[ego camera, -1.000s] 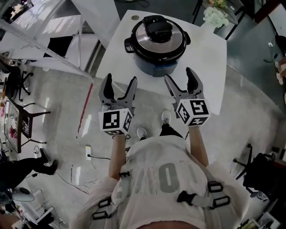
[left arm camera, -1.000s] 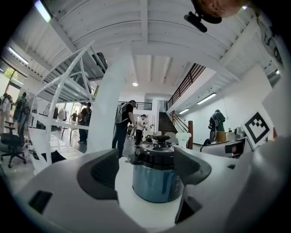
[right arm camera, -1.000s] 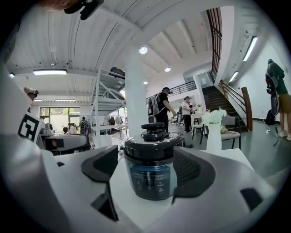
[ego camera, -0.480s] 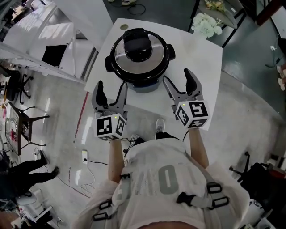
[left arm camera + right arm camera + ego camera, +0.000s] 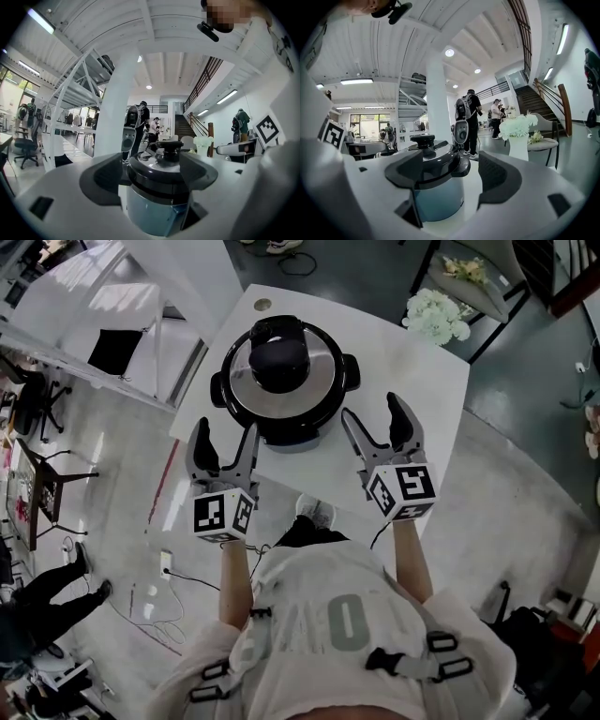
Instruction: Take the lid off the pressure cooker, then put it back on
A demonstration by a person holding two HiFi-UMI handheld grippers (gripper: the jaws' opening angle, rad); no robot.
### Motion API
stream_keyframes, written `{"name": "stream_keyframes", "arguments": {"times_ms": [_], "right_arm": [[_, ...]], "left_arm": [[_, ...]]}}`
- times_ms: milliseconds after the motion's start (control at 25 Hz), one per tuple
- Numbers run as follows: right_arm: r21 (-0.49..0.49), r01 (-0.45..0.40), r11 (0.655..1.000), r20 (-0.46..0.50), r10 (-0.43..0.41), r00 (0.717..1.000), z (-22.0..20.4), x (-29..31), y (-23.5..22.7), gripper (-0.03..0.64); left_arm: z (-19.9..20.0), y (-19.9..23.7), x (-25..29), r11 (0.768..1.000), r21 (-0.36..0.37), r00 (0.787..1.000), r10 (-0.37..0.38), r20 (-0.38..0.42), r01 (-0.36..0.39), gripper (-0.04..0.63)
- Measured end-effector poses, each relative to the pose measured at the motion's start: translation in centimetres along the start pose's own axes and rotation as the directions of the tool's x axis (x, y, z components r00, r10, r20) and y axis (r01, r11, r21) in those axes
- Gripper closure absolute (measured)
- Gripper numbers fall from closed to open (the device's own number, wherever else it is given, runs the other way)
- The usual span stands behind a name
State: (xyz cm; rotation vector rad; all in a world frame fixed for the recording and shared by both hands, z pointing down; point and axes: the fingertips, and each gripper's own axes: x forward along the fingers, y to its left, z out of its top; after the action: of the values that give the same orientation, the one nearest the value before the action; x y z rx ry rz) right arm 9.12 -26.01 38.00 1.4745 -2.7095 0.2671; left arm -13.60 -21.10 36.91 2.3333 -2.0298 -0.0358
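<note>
Sitting lidded, pressure cooker (image 5: 286, 381) just beyond left tongs (image 5: 225, 433) and right tongs (image 5: 371, 412), both wide, empty.

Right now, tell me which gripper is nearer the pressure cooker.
Left. The left gripper faces the pressure cooker squarely, close to its front; the right gripper sits off its right side.

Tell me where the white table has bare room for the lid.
The widest bare patch of the table lies right of the pressure cooker, up to the right and far edges. Left of the cooker the table edge is close. The near strip is narrow and crowded: the left gripper and right gripper hover there, both open.
</note>
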Motion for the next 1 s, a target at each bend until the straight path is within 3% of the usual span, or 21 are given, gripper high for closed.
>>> {"name": "stream_keyframes", "arguments": {"times_ms": [680, 840, 1000], "right_arm": [[-0.044, -0.027, 0.999, 0.019, 0.028, 0.999, 2.3, 3.5, -0.3, 0.253], [-0.107, -0.13, 0.986, 0.019, 0.133, 0.991, 3.8, 4.9, 1.1, 0.253], [-0.213, -0.309, 0.927, -0.025, 0.311, 0.95, 5.5, 7.0, 3.8, 0.253]], "left_arm": [[2.6, 1.0, 4.1, 0.998, 0.037, 0.998, -0.047, 0.046, 0.045, 0.223], [3.9, 0.3, 5.6, 0.982, 0.084, 0.985, -0.171, 0.034, 0.168, 0.209], [4.2, -1.1, 7.8, 0.919, 0.144, 0.93, -0.358, -0.09, 0.367, 0.21]]}}
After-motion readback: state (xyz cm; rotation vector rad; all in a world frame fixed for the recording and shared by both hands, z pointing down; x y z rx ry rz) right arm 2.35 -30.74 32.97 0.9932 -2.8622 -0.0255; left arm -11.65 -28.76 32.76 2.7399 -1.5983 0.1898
